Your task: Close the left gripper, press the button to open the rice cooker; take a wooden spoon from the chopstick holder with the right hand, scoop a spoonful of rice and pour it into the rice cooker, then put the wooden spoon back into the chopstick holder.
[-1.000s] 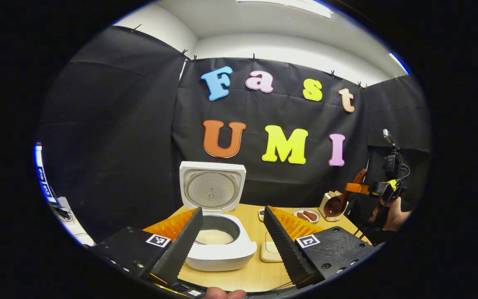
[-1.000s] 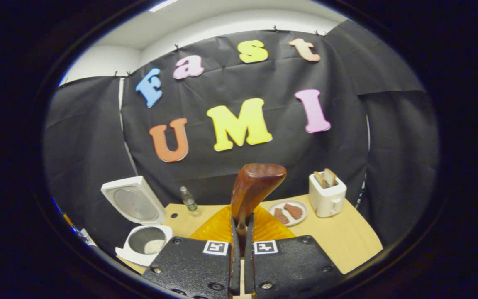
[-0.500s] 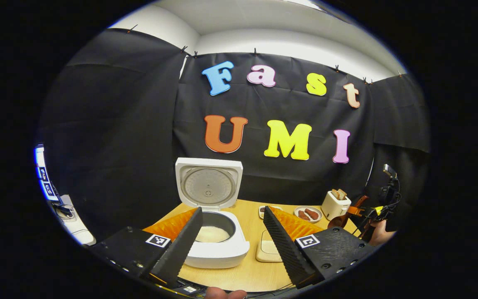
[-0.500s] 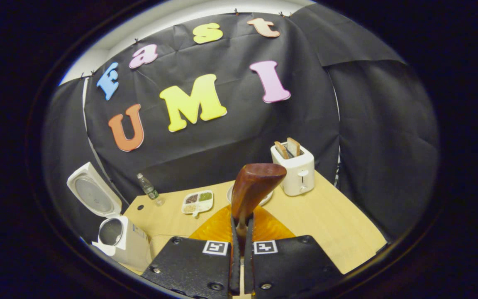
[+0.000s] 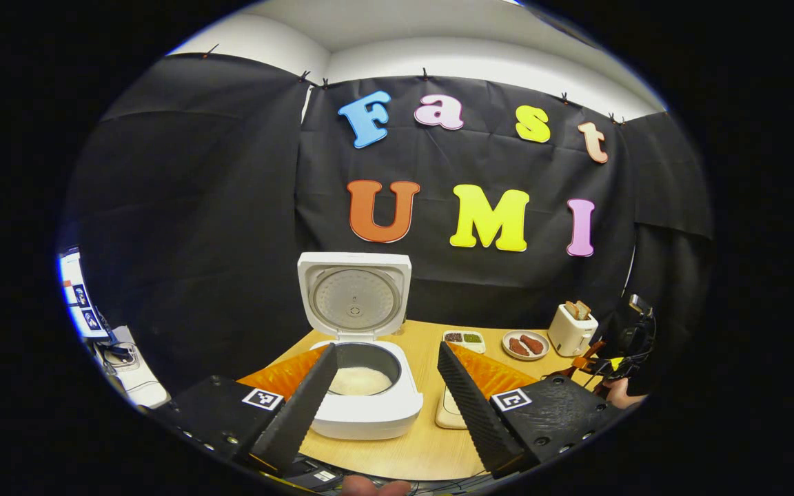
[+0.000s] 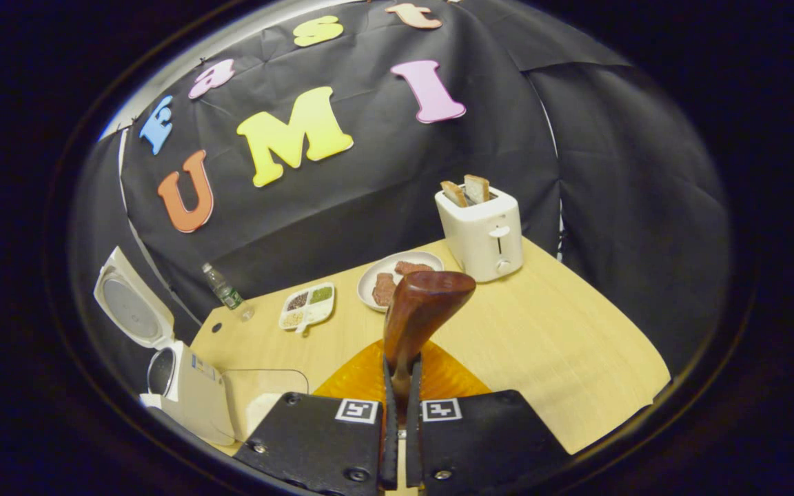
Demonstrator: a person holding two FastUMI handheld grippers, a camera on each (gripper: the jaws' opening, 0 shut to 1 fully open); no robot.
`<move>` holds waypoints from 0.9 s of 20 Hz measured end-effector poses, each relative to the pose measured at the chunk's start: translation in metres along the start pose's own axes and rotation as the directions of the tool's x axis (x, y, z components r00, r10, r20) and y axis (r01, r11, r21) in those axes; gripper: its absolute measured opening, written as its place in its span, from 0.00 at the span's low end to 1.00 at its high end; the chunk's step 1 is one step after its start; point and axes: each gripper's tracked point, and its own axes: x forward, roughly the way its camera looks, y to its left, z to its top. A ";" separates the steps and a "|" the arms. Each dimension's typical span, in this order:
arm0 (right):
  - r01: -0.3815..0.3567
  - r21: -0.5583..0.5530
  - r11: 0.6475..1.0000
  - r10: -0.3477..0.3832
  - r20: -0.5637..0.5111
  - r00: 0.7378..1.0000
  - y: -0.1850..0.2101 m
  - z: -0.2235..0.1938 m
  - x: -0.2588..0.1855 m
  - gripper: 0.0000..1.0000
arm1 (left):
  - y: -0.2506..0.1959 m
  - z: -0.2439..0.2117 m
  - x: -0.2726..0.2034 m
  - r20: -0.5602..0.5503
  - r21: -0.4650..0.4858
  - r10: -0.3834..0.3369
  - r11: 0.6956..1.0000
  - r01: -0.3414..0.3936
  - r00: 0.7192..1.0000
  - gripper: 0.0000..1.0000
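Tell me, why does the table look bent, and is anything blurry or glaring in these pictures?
Right gripper view: the fisheye lens bows the table edge and tilts the toaster; the wooden spoon is sharp with a soft sheen. Left gripper view: the rice cooker is evenly lit, no harsh glare; the right gripper at the rim looks small and smeared.

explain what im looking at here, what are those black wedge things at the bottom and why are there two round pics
The wedges are the fingers of two hand-held grippers; a person carries one in each hand. Each round picture comes from a camera riding on one gripper.

In the left gripper view, the left gripper is open, facing a white rice cooker with its lid up and rice inside.

In the right gripper view, the right gripper is shut on a wooden spoon. On the wooden table stand a toaster with bread, a plate of food, a divided dish and a bottle.
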 end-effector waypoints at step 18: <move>0.026 -0.049 0.998 -0.023 0.053 0.998 -0.015 0.019 -0.019 0.80 | -0.008 0.039 0.029 0.073 -0.010 -0.030 0.999 0.031 0.997 0.94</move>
